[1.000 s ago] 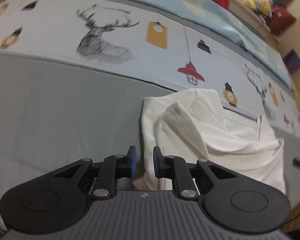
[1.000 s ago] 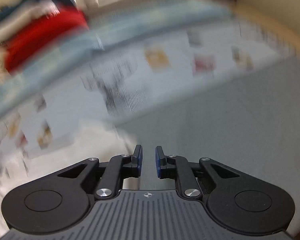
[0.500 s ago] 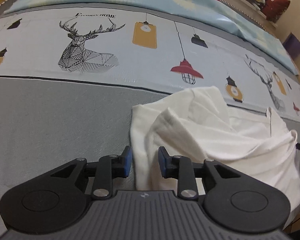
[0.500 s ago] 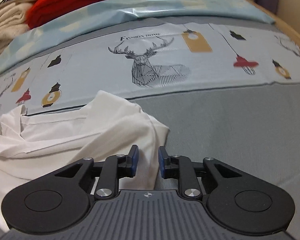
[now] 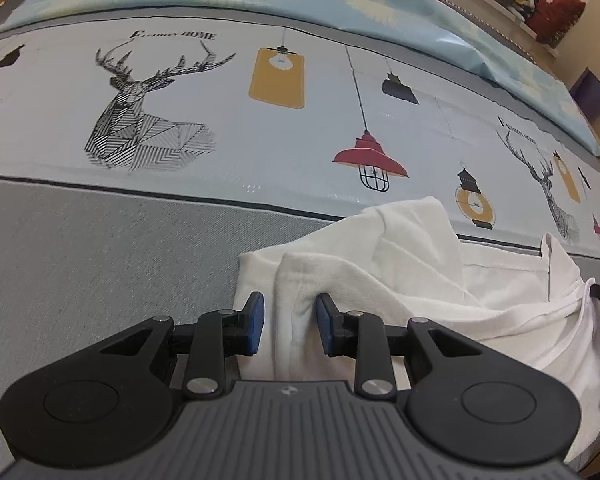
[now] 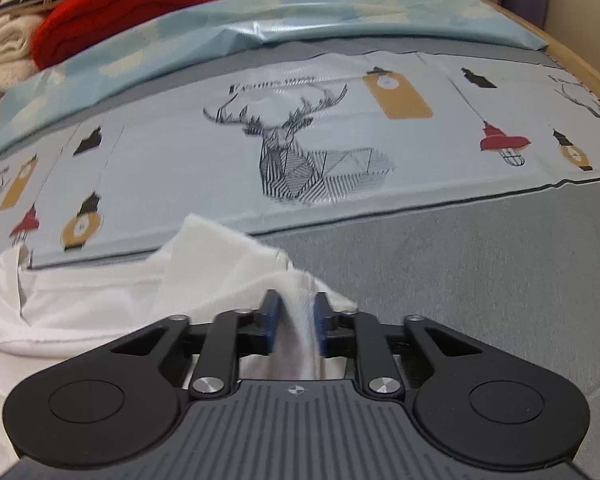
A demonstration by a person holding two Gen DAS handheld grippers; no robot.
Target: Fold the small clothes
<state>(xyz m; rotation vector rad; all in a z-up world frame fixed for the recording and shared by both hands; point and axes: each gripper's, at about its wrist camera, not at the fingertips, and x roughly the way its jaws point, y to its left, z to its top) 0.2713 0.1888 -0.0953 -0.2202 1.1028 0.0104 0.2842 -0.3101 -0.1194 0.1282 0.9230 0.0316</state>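
I read the white garment [image 5: 412, 280] as soft, light, limp cotton, rumpled on the grey bedspread [image 5: 100, 260] just below its deer-print band [image 5: 148, 128]. My left gripper [image 5: 288, 328] stands spread around a thick hem fold. My right gripper [image 6: 294, 326] is closing on a bunched corner between its jaws. Edges give the surest hold.
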